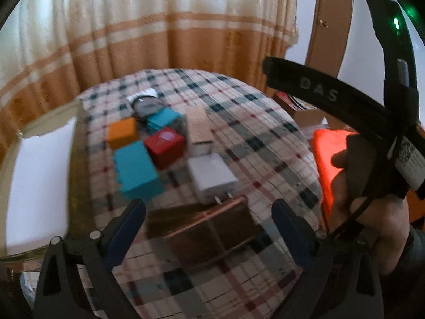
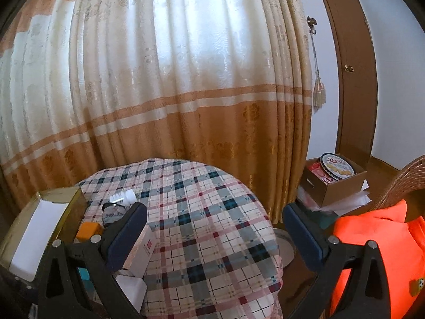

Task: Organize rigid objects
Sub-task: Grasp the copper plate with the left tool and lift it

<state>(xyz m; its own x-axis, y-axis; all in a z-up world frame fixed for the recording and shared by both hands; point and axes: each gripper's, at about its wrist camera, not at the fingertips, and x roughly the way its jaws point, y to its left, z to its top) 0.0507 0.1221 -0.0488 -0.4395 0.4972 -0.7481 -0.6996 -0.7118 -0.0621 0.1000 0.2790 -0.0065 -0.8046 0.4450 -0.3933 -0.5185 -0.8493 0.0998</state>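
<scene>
In the left wrist view several small rigid objects lie on the plaid tablecloth (image 1: pixel 252 138): an orange box (image 1: pixel 122 133), a teal box (image 1: pixel 136 170), a red box (image 1: pixel 165 146), a tan box (image 1: pixel 198 127), a white charger (image 1: pixel 212 176) and a brown box (image 1: pixel 204 228). My left gripper (image 1: pixel 208 228) is open, its jaws either side of the brown box, above it. My right gripper (image 2: pixel 215 242) is open and empty over the table's right part; the other device (image 1: pixel 353 111) shows at the right of the left wrist view.
An open white-lined box (image 1: pixel 39 175) stands at the table's left edge, also in the right wrist view (image 2: pixel 39 228). A white bottle (image 2: pixel 123 196) lies near it. An orange garment (image 2: pixel 377 252) on a wicker chair and a cardboard box with a biscuit tin (image 2: pixel 336 168) are right of the table.
</scene>
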